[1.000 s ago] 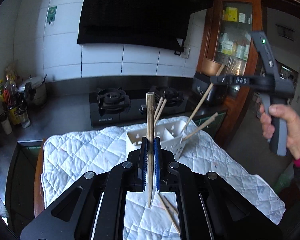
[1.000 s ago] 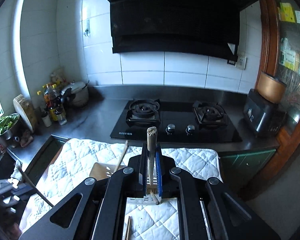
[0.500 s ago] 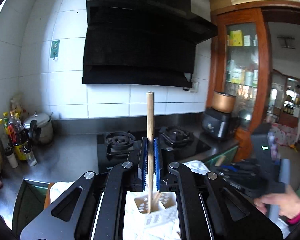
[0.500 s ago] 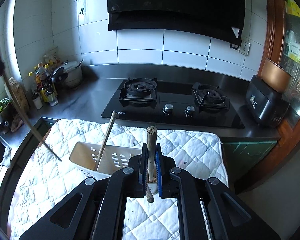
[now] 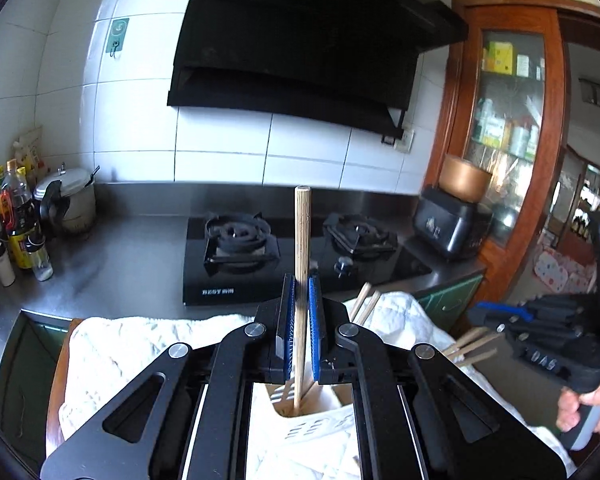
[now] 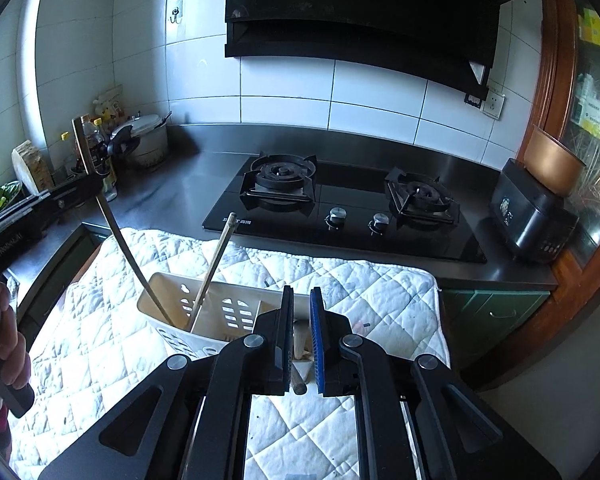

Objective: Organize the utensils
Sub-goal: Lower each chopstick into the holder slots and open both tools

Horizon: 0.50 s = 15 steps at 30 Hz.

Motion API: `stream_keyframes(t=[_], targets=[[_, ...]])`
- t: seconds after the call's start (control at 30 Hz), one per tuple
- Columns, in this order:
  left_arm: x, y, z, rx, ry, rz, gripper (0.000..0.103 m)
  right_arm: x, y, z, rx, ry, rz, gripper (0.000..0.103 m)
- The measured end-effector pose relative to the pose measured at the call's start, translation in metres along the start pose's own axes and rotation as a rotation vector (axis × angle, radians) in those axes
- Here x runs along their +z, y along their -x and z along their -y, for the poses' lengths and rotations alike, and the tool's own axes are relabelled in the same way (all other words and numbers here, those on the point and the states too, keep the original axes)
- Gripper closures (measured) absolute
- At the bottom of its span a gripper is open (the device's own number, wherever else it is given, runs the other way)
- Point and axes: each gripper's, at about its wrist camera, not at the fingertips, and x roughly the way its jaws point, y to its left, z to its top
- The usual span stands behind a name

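Quilted white cloth, perforated white plastic caddy, wooden stick, brushed steel counter, glossy black hob

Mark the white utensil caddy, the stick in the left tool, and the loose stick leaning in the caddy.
white utensil caddy (image 6: 228, 312), right wrist view, slotted divider wall.
stick (image 5: 302, 236), left wrist view, shaft above pads.
loose stick (image 6: 216, 264), right wrist view, mid-shaft.

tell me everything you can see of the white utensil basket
The white utensil basket looks like plastic, a rectangular holder with slotted cut-outs in its walls and a divider inside. It sits on the white quilted cloth in front of the stove. Wooden handles lean out of its near compartment; the stick clamped in the left tongs reaches down into it. The right tongs hide its near corner.
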Motion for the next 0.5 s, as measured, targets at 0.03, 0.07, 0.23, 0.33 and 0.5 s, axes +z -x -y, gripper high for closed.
stream_keyframes(t=[0.03,0.07,0.23,0.33,0.5], targets=[[-0.003,-0.003,0.0,-0.002,-0.002,-0.013,0.098,-0.001,0.0,0.0,0.001,-0.003,0.001,0.095],[-0.006,-0.006,0.0,-0.003,-0.004,-0.025,0.097,-0.001,0.001,0.0,0.002,-0.004,0.003,0.094],[-0.016,-0.015,-0.003,-0.003,-0.012,-0.069,0.097,-0.002,0.015,-0.002,0.001,-0.002,0.032,0.083],[-0.02,-0.015,-0.005,0.004,-0.007,-0.072,0.093,-0.006,0.033,-0.001,0.006,-0.007,0.067,0.073],[-0.02,0.002,-0.005,-0.003,0.001,-0.059,0.074,-0.029,0.071,-0.004,0.018,-0.02,0.129,0.059]])
